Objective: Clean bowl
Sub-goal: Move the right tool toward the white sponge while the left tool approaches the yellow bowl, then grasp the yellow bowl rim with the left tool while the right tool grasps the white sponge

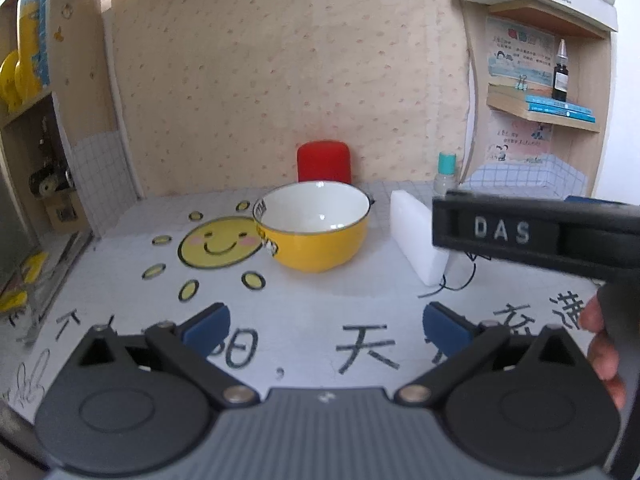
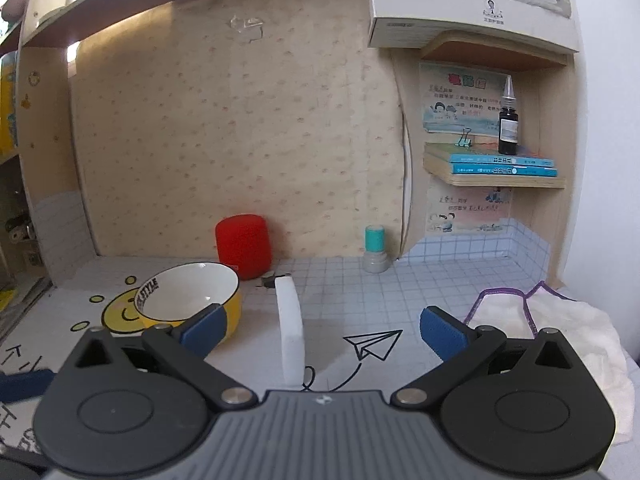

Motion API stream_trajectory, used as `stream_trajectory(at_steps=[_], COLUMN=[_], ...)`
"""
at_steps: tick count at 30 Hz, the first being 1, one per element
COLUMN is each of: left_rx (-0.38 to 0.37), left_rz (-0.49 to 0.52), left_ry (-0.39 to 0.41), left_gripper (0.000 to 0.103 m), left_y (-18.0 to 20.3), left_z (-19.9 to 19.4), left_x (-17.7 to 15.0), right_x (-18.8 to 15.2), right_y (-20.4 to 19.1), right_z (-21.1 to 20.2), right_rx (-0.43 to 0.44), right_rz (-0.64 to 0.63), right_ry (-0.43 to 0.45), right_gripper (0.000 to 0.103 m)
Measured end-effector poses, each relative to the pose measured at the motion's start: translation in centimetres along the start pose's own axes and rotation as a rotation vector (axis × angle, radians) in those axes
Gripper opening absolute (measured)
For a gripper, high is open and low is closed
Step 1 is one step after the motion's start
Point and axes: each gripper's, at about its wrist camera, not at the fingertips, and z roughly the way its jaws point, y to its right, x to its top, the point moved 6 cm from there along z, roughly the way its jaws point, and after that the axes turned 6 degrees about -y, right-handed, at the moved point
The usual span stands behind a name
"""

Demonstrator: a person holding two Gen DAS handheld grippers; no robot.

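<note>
Left gripper (image 1: 326,326) nearest the lens: blue pads spread wide, nothing between them, hovering low over the desk mat (image 1: 320,312). Right gripper (image 2: 322,330) likewise released and empty.

Yellow enamel bowl (image 1: 316,232), white inside, sits upright ahead of the left gripper, a little left of its centre line. From the right gripper it lies ahead and to the left, partly behind the left pad. Interior looks clean and dry as far as can be told.

White sponge block (image 2: 290,332) stands on its long edge straight ahead of the right gripper, between its pads in line of sight, just right of the bowl but apart from it. A crumpled cream cloth with purple trim (image 2: 560,344) lies to the right gripper's right, near its right pad.

Risks, as judgement:
- Bowl is light and round-bottomed on a smooth mat; a one-sided push would likely slide or tip it unless the left gripper steadies the rim.
- The sponge, on edge, may topple if a pad clips it before closing.
- Grippers are close together; the right one's body already crosses the left view.

Beyond the bowl: a red cylindrical speaker (image 1: 324,162) against the wall and a teal-capped bottle (image 2: 375,254) further right. Mat shows a smiling sun, characters, a paper plane. Speckled beige wallpaper; wooden shelf to the right with blue books and a dark dropper bottle (image 2: 508,124).
</note>
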Motion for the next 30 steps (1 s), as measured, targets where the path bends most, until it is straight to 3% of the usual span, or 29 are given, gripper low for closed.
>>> stream_trajectory(at_steps=[3, 10, 16, 22, 25, 27, 29, 30], left_rx=[0.023, -0.012, 0.002, -0.004, -0.016, -0.046, -0.056, -0.056], left_rz=[0.017, -0.005, -0.018, -0.012, -0.016, -0.031, -0.044, -0.041], left_ry=[0.037, 0.025, 0.064, 0.068, 0.044, 0.023, -0.013, -0.02], left_gripper=[0.103, 0.103, 0.103, 0.101, 0.094, 0.076, 0.074, 0.072], left_y=[-0.7, -2.4, -3.6, -4.2, -4.7, -5.0, -5.4, -5.4], left_z=[0.0, 1.8, 3.2, 5.1, 6.5, 7.4, 8.7, 8.9], left_x=[0.4, 1.7, 3.9, 5.6, 6.0, 6.0, 5.9, 5.9], right_x=[0.1, 0.2, 0.9, 1.1, 1.1, 1.1, 1.1, 1.1], right_y=[0.4, 1.2, 0.6, -0.1, -0.4, -0.4, -0.5, -0.6], right_z=[0.3, 1.6, 3.3, 4.8, 5.8, 6.4, 6.9, 7.1], right_rx=[-0.004, 0.019, 0.031, 0.077, 0.065, 0.083, 0.078, 0.076], right_rz=[0.003, -0.007, -0.058, -0.091, -0.113, -0.107, -0.115, -0.117], right_ry=[0.009, 0.02, -0.001, -0.018, -0.036, -0.046, -0.059, -0.063], right_gripper=[0.103, 0.103, 0.082, 0.08, 0.08, 0.075, 0.057, 0.054])
